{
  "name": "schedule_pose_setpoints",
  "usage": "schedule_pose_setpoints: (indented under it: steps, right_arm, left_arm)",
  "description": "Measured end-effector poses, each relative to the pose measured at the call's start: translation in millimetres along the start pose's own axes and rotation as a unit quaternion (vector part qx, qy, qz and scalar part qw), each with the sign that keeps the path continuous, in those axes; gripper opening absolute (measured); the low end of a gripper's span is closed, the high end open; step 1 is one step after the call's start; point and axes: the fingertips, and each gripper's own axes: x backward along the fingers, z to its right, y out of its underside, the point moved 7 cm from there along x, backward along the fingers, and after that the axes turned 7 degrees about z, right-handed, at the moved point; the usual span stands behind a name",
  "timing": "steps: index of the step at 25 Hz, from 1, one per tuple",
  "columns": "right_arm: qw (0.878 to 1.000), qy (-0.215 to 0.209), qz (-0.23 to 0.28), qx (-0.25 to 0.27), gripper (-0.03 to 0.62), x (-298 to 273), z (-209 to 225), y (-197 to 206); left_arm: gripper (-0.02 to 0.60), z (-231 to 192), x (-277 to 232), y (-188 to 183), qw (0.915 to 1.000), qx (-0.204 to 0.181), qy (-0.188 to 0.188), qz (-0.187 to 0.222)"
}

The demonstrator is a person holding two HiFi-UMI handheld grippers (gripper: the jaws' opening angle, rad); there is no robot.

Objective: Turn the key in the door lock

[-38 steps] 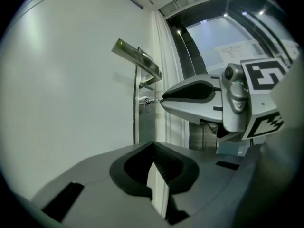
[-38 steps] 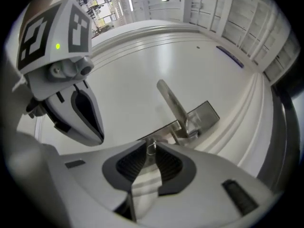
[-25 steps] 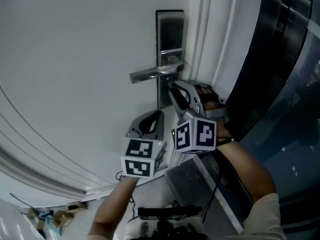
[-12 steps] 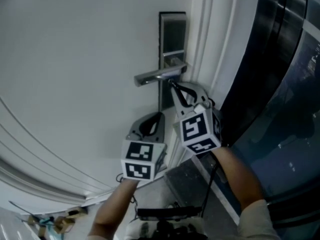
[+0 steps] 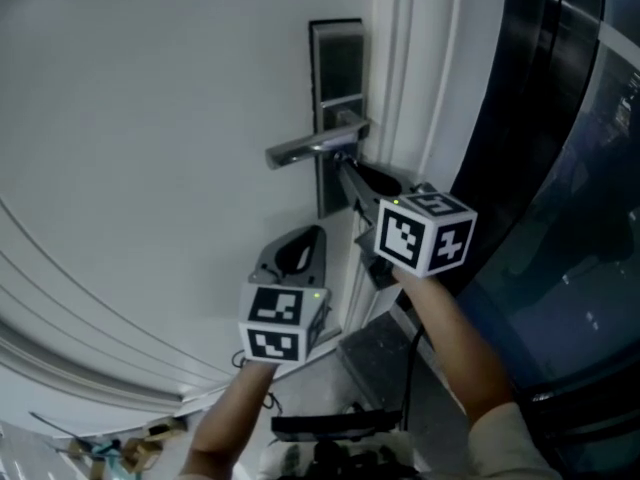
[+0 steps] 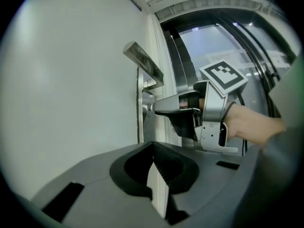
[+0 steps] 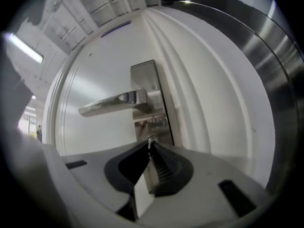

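Observation:
A steel lock plate (image 5: 337, 58) with a lever handle (image 5: 310, 148) sits on the white door. Just under the handle a small key (image 7: 152, 141) sticks out of the lock, also visible as the key (image 6: 148, 108) from the side. My right gripper (image 5: 347, 173) reaches level to it and is shut on the key's head (image 7: 152, 146). Its jaws have just been closing and then eased slightly, with the key between them. My left gripper (image 5: 318, 230) hangs below and left of the lock, shut on nothing (image 6: 153, 145), apart from the door.
The moulded white door frame (image 5: 400, 88) runs right beside the lock plate. Right of it stands a dark glass and metal panel (image 5: 560, 168). A black object (image 5: 330, 428) and small clutter (image 5: 130, 450) lie on the floor below.
My right gripper has rolled about a quarter turn at the lock, so its marker cube now faces up, and its jaws have closed on the key. The left gripper has stayed still.

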Motion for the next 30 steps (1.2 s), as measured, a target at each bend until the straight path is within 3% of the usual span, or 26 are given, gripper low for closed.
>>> schedule_pose_setpoints:
  steps: [4,6,12,20,22,27,30]
  right_arm:
    - [0.995,-0.001,0.018,-0.095,0.029,2,4,3]
    - [0.987,-0.009,0.028,-0.157,0.032,2,7,4]
    - [0.945,-0.03,0.057,-0.321,0.042,3,13,12]
    - [0.896,-0.04,0.08,-0.436,0.052,3,16,18]
    - [0.899,-0.04,0.079,-0.429,0.054,3,16,17]
    - [0.95,-0.039,0.047,-0.305,0.058,5,12,9]
    - [0.973,-0.029,0.036,-0.226,0.069,10,9,2]
  left_arm:
    - [0.015,1,2,-1,1.0,-0.003,-0.001,0.0]
    - [0.015,1,2,-2,1.0,-0.004,-0.002,0.001]
    - [0.015,-6,6,-4,0.9999,-0.007,-0.01,0.003]
    - [0.015,-5,7,-3,0.9999,-0.004,-0.01,0.003]
    - [0.015,-5,6,-2,0.9999,-0.003,-0.01,0.003]
    - [0.015,-7,7,-1,0.9999,0.0,-0.01,0.002]
    - [0.015,-8,6,1,0.9999,0.006,-0.01,0.0]
